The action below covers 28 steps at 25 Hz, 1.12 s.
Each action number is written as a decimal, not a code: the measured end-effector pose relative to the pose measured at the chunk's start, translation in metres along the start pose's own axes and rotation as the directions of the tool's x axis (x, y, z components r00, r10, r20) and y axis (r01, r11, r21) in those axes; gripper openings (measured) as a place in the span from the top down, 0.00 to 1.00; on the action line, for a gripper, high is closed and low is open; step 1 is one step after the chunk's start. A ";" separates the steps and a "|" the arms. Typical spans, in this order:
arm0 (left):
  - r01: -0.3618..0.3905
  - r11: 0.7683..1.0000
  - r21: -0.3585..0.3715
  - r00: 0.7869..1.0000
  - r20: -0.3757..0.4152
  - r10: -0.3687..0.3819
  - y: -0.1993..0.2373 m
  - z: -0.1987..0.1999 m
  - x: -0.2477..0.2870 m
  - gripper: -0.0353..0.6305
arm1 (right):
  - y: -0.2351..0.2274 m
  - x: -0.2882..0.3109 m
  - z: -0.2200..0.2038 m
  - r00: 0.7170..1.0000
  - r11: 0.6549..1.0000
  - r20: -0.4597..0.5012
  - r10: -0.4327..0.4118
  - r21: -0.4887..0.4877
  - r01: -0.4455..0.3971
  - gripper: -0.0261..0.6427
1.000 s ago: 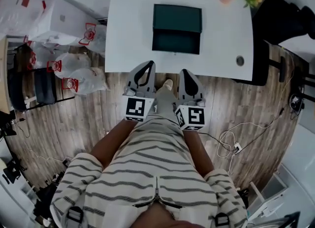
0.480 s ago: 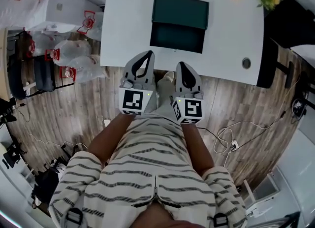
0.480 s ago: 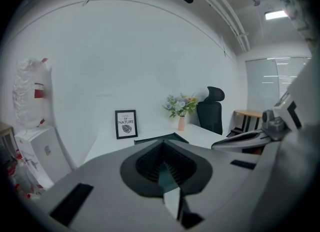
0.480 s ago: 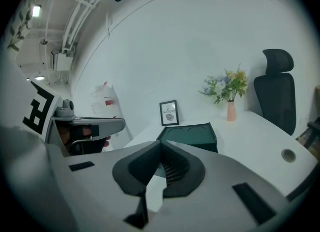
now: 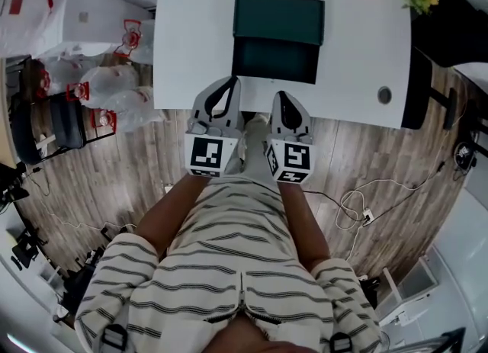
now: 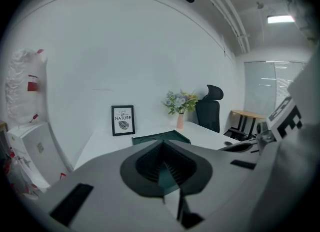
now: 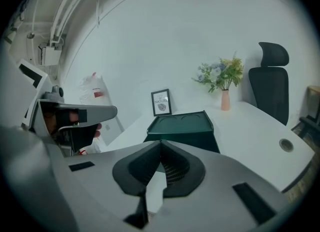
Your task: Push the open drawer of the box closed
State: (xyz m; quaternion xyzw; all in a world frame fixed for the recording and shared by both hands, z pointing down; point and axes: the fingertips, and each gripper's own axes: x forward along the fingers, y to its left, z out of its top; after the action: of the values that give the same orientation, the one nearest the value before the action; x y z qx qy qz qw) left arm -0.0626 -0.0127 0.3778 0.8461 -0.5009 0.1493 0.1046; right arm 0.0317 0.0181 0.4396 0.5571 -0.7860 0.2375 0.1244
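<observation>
Green box (image 5: pixel 279 16) on table (image 5: pixel 194 46), drawer (image 5: pixel 274 60) pulled out, inside dark. Left gripper (image 5: pixel 230 81) and right gripper (image 5: pixel 281 97) both pressed together, pinching nothing.

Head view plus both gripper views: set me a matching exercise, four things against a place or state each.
1 box
2 flower vase
3 framed picture
4 left gripper

A upright, beyond the box
B shut, empty
C far right of the table
D mid-table, drawer open

Pairs: 1-D, 2-C, 3-A, 4-B
</observation>
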 end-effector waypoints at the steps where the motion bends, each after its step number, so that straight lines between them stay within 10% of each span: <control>1: 0.006 1.000 0.001 1.000 0.001 -0.006 0.001 0.000 0.003 0.96 | -0.002 0.002 -0.002 1.000 1.000 -0.006 -0.007 0.000 0.007 0.95; 28: -0.041 0.990 -0.135 0.976 -0.218 0.010 0.063 -0.051 0.093 0.86 | -0.021 0.056 -0.064 0.982 0.996 -0.176 -0.071 0.049 0.081 0.85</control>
State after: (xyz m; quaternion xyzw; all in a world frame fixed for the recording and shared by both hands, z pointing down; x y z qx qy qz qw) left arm -0.0840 -0.1018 0.4606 0.8089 -0.5065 0.2068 0.2154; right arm 0.0277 -0.0008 0.5248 0.5670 -0.7435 0.3020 0.1859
